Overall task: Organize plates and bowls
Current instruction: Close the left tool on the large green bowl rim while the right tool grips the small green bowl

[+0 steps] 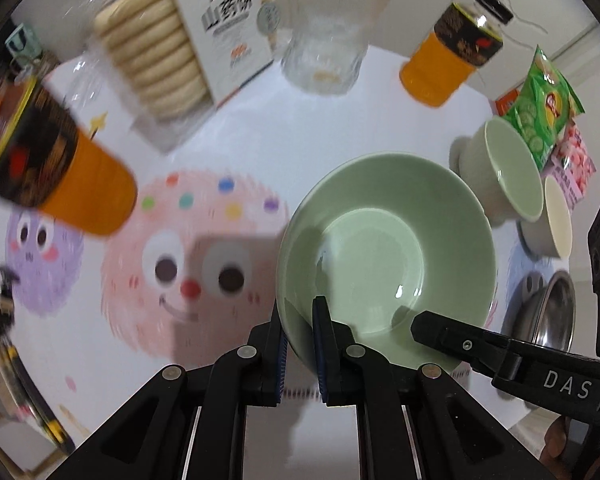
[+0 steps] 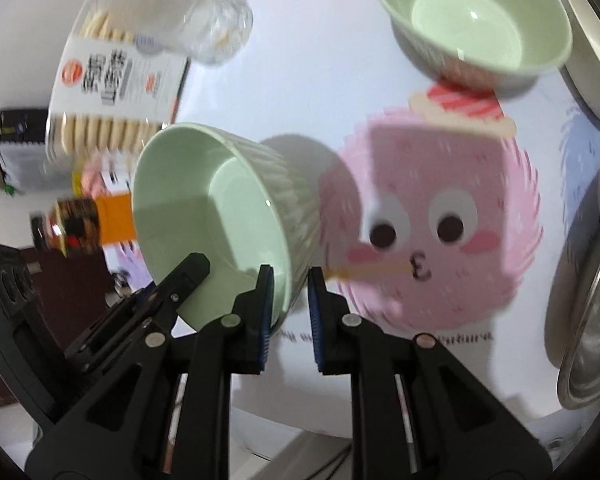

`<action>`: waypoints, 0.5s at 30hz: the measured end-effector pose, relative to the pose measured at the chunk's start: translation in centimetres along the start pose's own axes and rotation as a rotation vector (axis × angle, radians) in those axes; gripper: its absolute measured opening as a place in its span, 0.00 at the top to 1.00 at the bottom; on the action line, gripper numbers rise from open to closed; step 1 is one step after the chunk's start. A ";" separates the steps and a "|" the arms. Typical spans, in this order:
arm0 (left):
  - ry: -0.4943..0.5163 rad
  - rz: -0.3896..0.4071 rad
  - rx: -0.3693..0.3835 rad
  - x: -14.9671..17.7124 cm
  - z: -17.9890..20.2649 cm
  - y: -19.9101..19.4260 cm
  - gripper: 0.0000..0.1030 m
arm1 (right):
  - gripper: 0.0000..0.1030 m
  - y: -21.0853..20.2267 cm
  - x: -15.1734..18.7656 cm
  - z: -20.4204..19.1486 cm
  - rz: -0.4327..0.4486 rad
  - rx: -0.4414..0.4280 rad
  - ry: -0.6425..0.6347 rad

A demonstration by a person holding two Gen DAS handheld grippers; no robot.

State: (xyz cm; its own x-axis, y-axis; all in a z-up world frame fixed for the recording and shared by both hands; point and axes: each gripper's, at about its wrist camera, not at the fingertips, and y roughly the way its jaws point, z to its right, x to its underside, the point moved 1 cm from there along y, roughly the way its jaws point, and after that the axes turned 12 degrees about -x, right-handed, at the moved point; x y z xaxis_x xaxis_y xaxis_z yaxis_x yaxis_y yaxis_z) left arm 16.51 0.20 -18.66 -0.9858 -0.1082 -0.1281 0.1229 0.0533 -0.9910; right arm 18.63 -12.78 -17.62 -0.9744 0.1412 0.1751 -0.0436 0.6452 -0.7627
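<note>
Bowls in both grippers above the cartoon tablecloth (image 1: 260, 136).

Left gripper (image 1: 300, 344) clamps the near rim of a pale green bowl (image 1: 384, 256), one pad inside, one outside; the right gripper's finger reaches in beside it. Right gripper (image 2: 288, 304) pinches the rim of the ribbed green bowl (image 2: 220, 216), tilted on its side. Beyond that ribbed bowl stands another green bowl (image 2: 472, 24); a steel dish (image 2: 588, 312) lies farther right.

**Camera setup: two wrist fisheyes, close over the table**

Left wrist looks steeply down past its fingers, close over the held green bowl (image 1: 384, 256). Right wrist views that bowl (image 2: 220, 216) from the opposite side. Shared: biscuit box (image 1: 220, 24) (image 2: 116, 80).
</note>
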 end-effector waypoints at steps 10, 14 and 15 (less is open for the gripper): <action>-0.025 -0.015 0.005 4.2 -0.9 0.1 0.88 | 0.81 1.2 4.1 0.3 -0.048 0.041 -0.045; -0.026 -0.011 0.004 4.8 -0.9 -0.1 0.88 | 0.81 0.9 4.6 0.7 -0.048 0.041 -0.050; -0.025 -0.010 0.003 4.9 -0.9 -0.1 0.88 | 0.81 0.6 4.9 0.8 -0.049 0.043 -0.052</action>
State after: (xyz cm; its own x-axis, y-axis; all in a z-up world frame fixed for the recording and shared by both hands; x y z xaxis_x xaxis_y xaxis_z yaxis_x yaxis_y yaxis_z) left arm 11.53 0.59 -19.10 -0.9839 -0.1335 -0.1190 0.1133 0.0493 -0.9923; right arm 13.69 -12.32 -17.76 -0.9810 0.0705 0.1807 -0.0993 0.6177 -0.7802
